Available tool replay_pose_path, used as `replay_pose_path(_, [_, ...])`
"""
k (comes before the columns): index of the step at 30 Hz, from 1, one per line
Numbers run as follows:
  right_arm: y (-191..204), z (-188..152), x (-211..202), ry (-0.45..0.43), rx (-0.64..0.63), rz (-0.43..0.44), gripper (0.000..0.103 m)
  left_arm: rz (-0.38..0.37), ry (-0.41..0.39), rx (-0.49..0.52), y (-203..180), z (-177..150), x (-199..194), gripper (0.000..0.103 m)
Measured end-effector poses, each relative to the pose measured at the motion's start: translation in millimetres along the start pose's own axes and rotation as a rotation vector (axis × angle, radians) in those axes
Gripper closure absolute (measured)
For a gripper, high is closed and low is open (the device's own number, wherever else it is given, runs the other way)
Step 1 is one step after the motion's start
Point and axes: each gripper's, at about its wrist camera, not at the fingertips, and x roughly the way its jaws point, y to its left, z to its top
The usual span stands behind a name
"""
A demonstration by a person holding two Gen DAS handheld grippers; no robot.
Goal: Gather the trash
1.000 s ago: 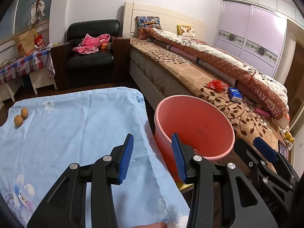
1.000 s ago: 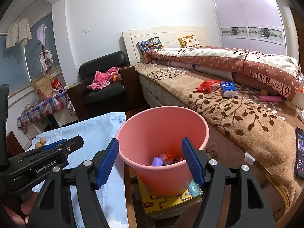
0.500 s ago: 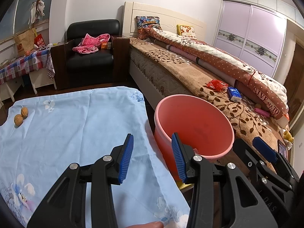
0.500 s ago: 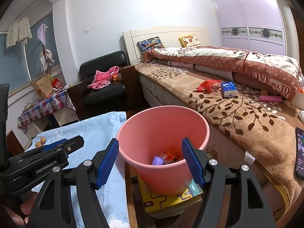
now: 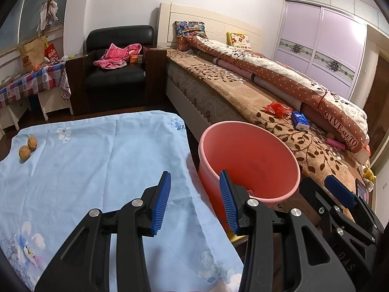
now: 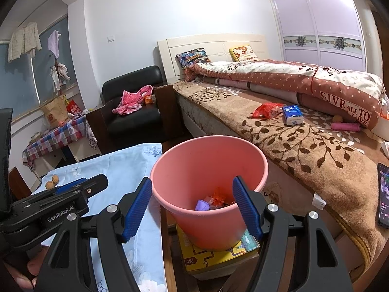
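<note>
Bedroom, table under pale blue cloth [image 5: 80, 170] beside bed [image 6: 304, 146] | right wrist view alone shows bucket contents | pink bucket [image 6: 209, 170] off cloth's right edge: purple and orange wrappers [image 6: 211, 200] at bottom | left gripper [image 5: 194, 202] half spread, empty | right gripper [image 6: 192, 209] spread wide, empty, at bucket's near rim

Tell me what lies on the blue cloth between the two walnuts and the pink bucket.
Nothing: in the left wrist view, the light blue floral cloth is bare between the two brown walnuts and the round pink plastic bucket.
</note>
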Motion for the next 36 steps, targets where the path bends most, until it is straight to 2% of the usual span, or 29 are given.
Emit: replay_pose_path(36, [1.6,-2.0,-1.7,0.006,-0.002,0.001,0.035,0.013,0.015,0.002,0.2,-3.1,2.5,0.061])
